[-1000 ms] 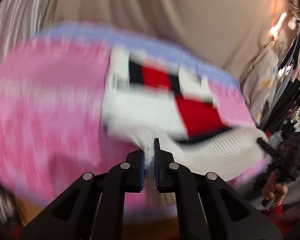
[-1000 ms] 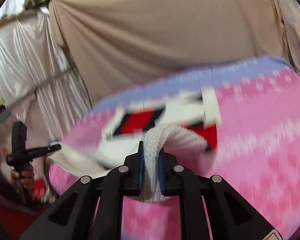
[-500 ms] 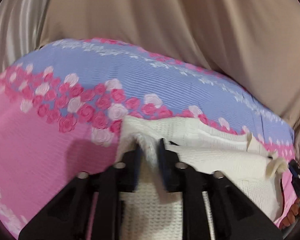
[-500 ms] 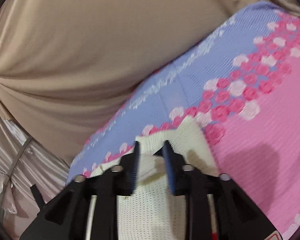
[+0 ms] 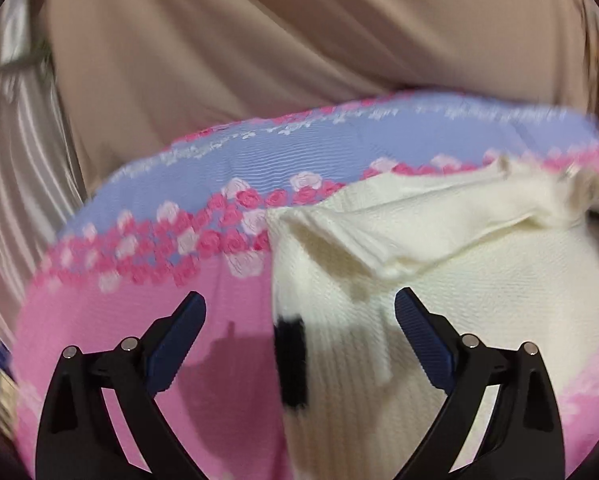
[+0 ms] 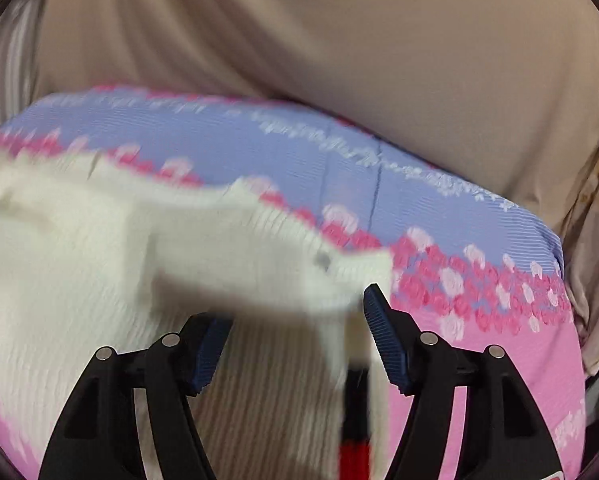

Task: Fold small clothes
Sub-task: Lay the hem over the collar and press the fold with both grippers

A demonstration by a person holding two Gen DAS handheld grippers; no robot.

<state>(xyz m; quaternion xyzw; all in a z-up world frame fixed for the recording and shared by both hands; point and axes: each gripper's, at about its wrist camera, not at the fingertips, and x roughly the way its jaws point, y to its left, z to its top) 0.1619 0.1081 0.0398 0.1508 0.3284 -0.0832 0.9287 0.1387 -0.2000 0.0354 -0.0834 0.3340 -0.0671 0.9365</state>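
Now both claws are seen spread wide with nothing between the pads. Half a second ago each was pinched on a knit edge; that hold is released, so EARLIER-frame grip is gone and the fold is laid down. The left gripper (image 5: 299, 316) is held just above the near-left edge of the white sweater (image 5: 439, 280), its left pad over bare pink cover. The right gripper (image 6: 297, 320) is held over the sweater's right edge, where a red patch (image 6: 355, 456) is glimpsed under the folded layer. The sweater is spread on the floral bedspread (image 5: 219, 184), its far edge touching the rose band toward the back edge of the bed. One fold is judged complete; a second is judged still needed. A loose flap (image 5: 379, 240) is left rumpled along the top. Beyond the back edge a beige curtain (image 6: 339, 40) is hung; nothing is found in the way.
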